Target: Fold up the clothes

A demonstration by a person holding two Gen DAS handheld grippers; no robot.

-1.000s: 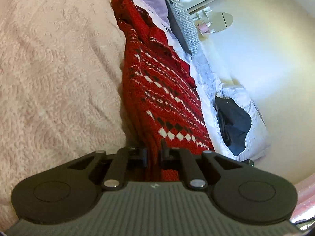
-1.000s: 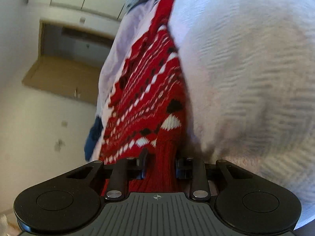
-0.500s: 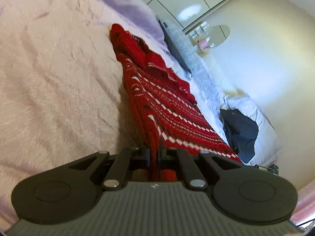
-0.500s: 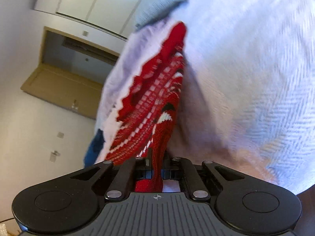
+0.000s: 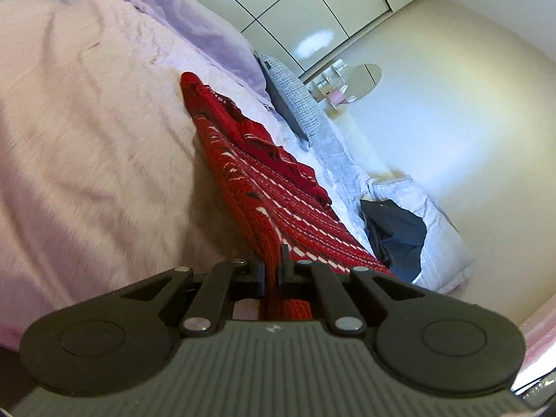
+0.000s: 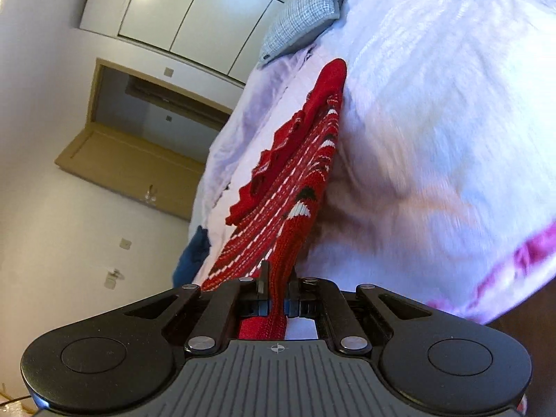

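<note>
Red knit sweater [image 5: 274, 208] pinched in left gripper [image 5: 272, 267], right gripper [image 6: 278, 278]

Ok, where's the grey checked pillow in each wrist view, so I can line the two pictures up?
Left wrist: the grey checked pillow sits right of centre in the upper half, just beyond the far end of the red sweater.
Right wrist: the pillow lies at the top, right of centre, above the sweater's far tip.
Shared landmark: the white wardrobe doors stand behind the pillow in both.
</note>
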